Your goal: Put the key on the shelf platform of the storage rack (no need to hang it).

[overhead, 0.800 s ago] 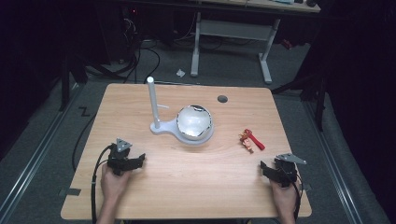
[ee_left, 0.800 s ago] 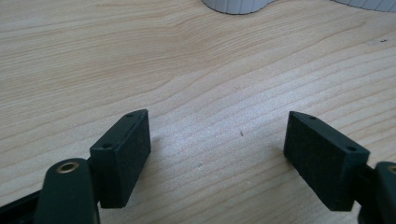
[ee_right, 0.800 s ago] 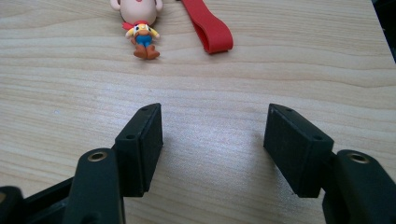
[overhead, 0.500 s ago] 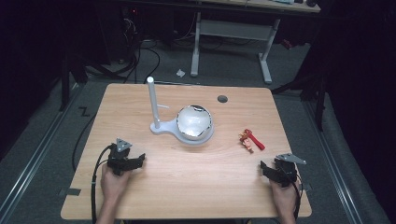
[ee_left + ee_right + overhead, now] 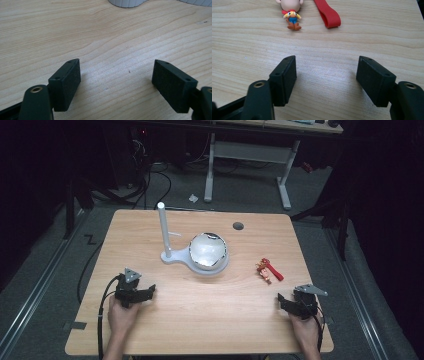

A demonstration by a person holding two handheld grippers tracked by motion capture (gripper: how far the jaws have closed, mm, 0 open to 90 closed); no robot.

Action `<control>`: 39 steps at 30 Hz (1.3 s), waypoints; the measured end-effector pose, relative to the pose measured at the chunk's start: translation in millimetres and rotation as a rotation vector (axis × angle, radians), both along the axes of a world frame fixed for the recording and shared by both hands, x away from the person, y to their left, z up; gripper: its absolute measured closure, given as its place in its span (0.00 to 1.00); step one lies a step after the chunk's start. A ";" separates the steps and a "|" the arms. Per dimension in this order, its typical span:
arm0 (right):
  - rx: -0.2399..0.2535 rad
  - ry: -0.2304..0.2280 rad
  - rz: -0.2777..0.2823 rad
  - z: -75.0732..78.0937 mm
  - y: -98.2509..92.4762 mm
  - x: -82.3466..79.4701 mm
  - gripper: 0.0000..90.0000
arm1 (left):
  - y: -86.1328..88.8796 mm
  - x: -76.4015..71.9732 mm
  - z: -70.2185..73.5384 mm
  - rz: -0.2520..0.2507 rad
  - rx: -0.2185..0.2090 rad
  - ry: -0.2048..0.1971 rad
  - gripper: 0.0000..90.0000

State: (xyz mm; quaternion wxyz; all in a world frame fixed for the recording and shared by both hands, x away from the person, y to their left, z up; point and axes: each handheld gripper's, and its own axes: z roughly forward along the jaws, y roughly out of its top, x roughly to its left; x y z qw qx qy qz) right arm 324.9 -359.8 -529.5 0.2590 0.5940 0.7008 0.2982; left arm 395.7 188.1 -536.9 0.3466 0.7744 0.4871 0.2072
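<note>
High view: a wooden worktop [image 5: 200, 330] on grey floor [image 5: 50, 285]; both the left gripper [image 5: 142, 294] and the right gripper [image 5: 286, 303] gape wide, empty.

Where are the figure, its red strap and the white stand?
figure [image 5: 292, 18], right gripper view, on its body
red strap [image 5: 326, 11], right gripper view, mid-band
white stand [image 5: 163, 227], high view, on its upright post

L gripper [image 5: 142, 293]: jaws apart, low, hand-held | R gripper [image 5: 287, 304]: jaws apart, low, hand-held

left claw [image 5: 145, 292] open | right claw [image 5: 284, 302] open | figurine [image 5: 264, 270] between
</note>
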 end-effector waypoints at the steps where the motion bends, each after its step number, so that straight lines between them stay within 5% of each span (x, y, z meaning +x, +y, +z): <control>1: -0.004 -0.002 0.000 0.0 -0.4 -0.1 0.39 | 0.0 0.0 0.0 0.001 -0.001 0.000 0.26; 8: 0.002 0.008 -0.004 2.3 -1.7 -1.3 0.42 | 0.2 0.0 0.0 0.000 -0.001 0.000 0.26; 25: 0.024 -0.085 0.075 40.8 13.8 -2.6 0.40 | 0.3 0.1 0.1 0.001 -0.003 0.001 0.27; 39: 0.042 -0.071 0.129 51.5 24.8 25.2 0.33 | 0.2 0.2 0.0 0.004 -0.002 -0.001 0.27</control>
